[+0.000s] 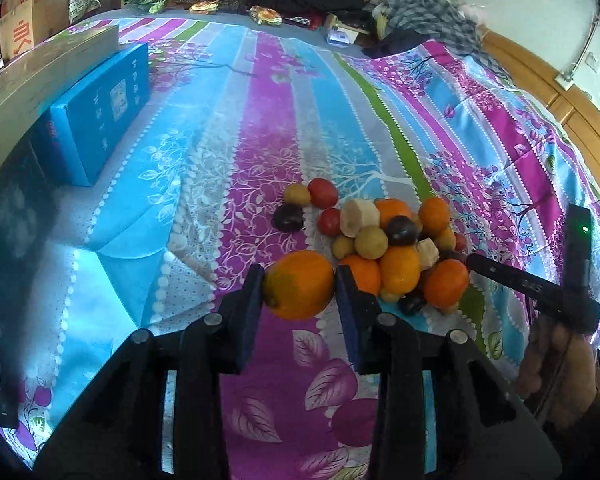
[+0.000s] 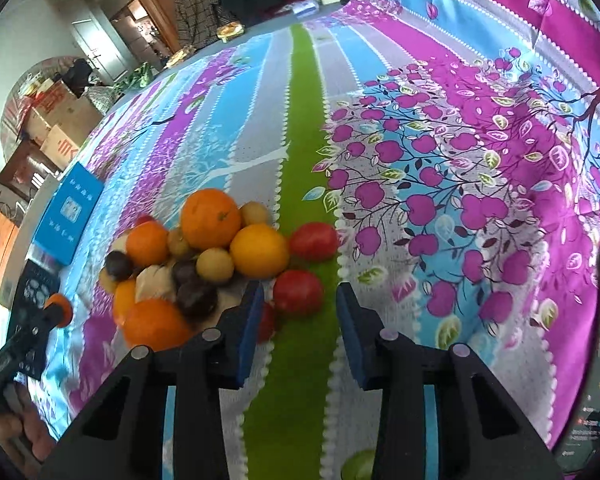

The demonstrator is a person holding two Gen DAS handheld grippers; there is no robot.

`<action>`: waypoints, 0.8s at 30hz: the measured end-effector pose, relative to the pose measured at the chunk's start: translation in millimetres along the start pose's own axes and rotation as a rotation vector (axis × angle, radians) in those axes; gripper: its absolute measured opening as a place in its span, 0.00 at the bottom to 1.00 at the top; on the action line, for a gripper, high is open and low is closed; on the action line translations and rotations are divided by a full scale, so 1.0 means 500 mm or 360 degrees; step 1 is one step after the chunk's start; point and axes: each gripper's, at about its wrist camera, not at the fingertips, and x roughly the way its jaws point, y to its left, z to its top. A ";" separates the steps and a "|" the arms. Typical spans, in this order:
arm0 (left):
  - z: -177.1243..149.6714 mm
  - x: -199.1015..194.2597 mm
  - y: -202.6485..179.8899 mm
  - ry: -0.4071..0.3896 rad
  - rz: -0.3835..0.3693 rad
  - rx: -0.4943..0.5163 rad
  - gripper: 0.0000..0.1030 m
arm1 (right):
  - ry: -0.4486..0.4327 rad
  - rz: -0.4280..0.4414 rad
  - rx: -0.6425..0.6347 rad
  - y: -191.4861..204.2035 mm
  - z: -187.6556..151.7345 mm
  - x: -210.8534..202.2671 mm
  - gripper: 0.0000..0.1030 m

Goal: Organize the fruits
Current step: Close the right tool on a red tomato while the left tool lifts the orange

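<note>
At six o'clock of the fruit pile (image 1: 384, 248), the left gripper (image 1: 298, 286) clamps an orange (image 1: 299, 284), lifted clear for sorting. Right gripper (image 2: 300, 304) stands part-open and empty, a red tomato (image 2: 298, 291) just ahead at twelve o'clock, likely its next pick.

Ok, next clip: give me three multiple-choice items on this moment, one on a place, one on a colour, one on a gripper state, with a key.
1. Where does the fruit pile lie?
A. on the patterned bedsheet
B. in a basket
C. on the blue box

2. What colour is the fruit between the left gripper's fingers?
A. dark purple
B. orange
C. red

3. How does the right gripper stand?
A. shut on a banana piece
B. out of view
C. open, with a red tomato just ahead

Key: 1 A, the pile sits directly on the sheet. 2 B, an orange fruit sits clamped between both pads. 3 C, the pads press nothing.
</note>
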 end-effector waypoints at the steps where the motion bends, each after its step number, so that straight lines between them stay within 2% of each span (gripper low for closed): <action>1: -0.002 -0.001 -0.001 0.0001 0.0001 0.0003 0.36 | 0.0002 -0.0006 -0.0007 0.001 0.003 0.005 0.41; 10: -0.006 -0.002 -0.016 0.0020 -0.0004 0.0023 0.36 | 0.0079 -0.0091 -0.0034 -0.001 -0.005 0.042 0.37; 12: -0.007 -0.003 -0.020 0.0024 0.0000 0.0023 0.36 | 0.0079 -0.0117 -0.0076 0.004 -0.007 0.042 0.34; 13: -0.006 -0.004 -0.022 0.0023 0.0008 0.0024 0.36 | 0.0079 -0.0120 -0.0087 0.006 -0.008 0.041 0.29; 14: -0.007 -0.007 -0.023 0.0020 0.0015 0.0029 0.36 | 0.0079 -0.0121 -0.0099 0.010 -0.009 0.038 0.29; 18: -0.005 -0.030 -0.040 -0.0017 0.0063 0.0080 0.36 | -0.0011 -0.0178 -0.0157 0.028 -0.016 -0.005 0.29; 24: 0.006 -0.085 -0.070 -0.0099 0.0148 0.0143 0.36 | -0.0200 -0.0296 -0.0271 0.078 -0.034 -0.122 0.29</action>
